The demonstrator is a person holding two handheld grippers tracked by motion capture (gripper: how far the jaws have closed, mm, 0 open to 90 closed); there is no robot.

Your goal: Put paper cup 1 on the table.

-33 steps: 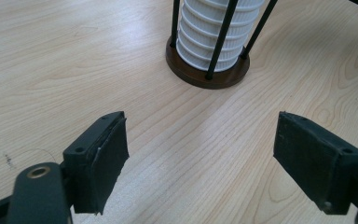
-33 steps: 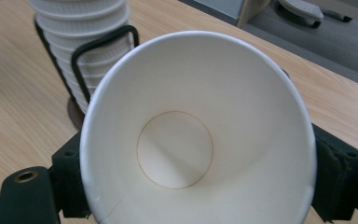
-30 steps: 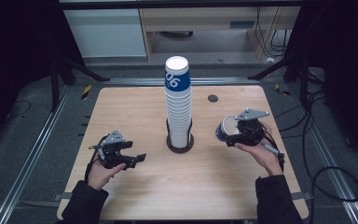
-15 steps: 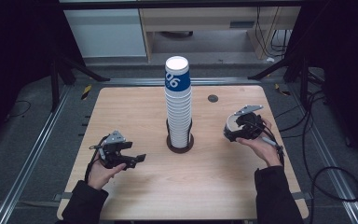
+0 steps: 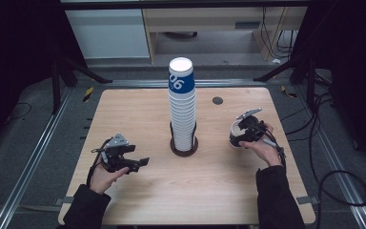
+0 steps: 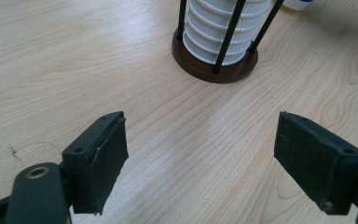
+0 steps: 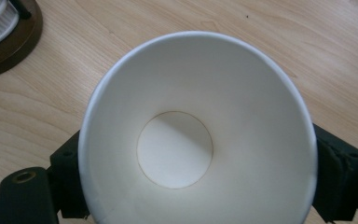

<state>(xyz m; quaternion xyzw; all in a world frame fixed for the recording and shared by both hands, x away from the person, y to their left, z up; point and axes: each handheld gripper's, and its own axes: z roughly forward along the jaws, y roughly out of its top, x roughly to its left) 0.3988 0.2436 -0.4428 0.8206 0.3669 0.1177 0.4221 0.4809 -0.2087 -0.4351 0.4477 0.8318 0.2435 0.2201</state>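
A tall stack of white paper cups point(image 5: 181, 109), the top one with a blue band, stands in a dark round holder point(image 5: 184, 149) at the table's middle. The holder's base point(image 6: 214, 70) and thin rods also appear in the left gripper view. My right gripper point(image 5: 242, 135) is right of the stack, shut on a single white paper cup point(image 5: 237, 133). In the right gripper view I look into that empty cup point(image 7: 177, 149), with a black finger point(image 7: 340, 172) against each side. My left gripper point(image 5: 140, 163) rests low at the front left, open and empty point(image 6: 200, 140), pointing toward the holder.
A small dark round spot point(image 5: 218, 100) marks the wooden table point(image 5: 138, 114) behind the right gripper. Metal rails point(image 5: 33, 162) run along the floor on both sides, and cables point(image 5: 333, 181) trail at the right. Pale cabinets stand beyond the far edge.
The right hand has shifted and sunk toward the table with the cup in its jaws. The left hand and the stack have not moved.
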